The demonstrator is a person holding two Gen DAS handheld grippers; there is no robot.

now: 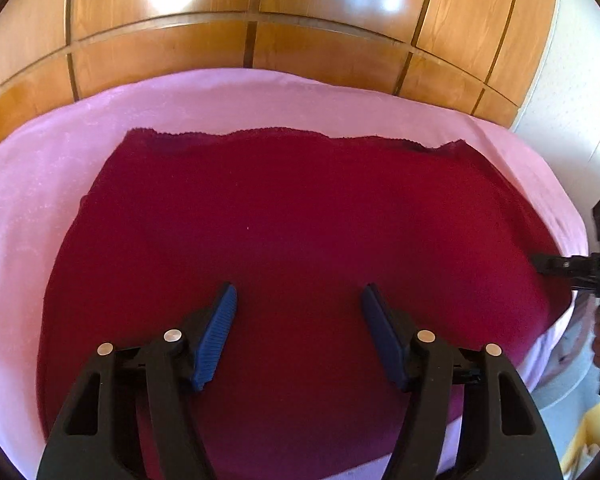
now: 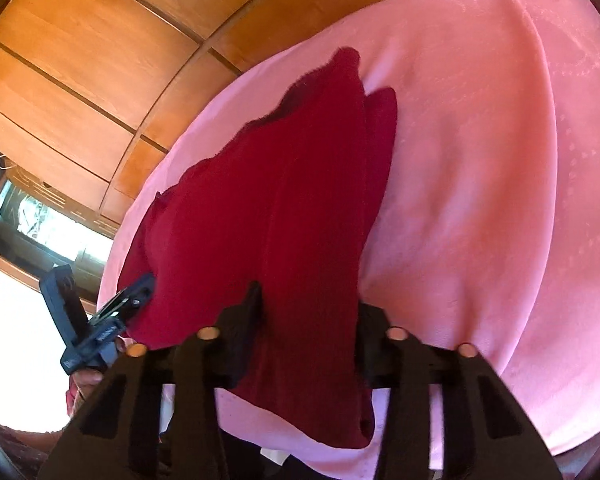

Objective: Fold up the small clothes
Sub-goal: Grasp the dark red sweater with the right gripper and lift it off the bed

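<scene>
writing: none I can read, only blurry markings on my tools
cloth (image 1: 284, 216): deep red, soft knit, ragged far edge, lying on the pink sheet (image 1: 28, 208)
my left gripper (image 1: 298, 300): blue ribbed pads apart over the cloth, gripping nothing
my right gripper (image 2: 308, 300): black fingers pinching a raised fold of the cloth
backdrop: glossy wood panels (image 1: 160, 52)

In the right wrist view, the right hand-held gripper (image 2: 308, 320) has its fingertips buried in the dark red garment (image 2: 284, 200), so whether the pads press the fabric cannot be told, and the garment's near end runs down out of sight between the black arms. In the left wrist view, the right hand-held gripper is cut off by the picture's edge beyond the left hand-held gripper's (image 1: 299, 304) right finger. The surface under the pink cloth (image 1: 28, 200) is wholly covered.
</scene>
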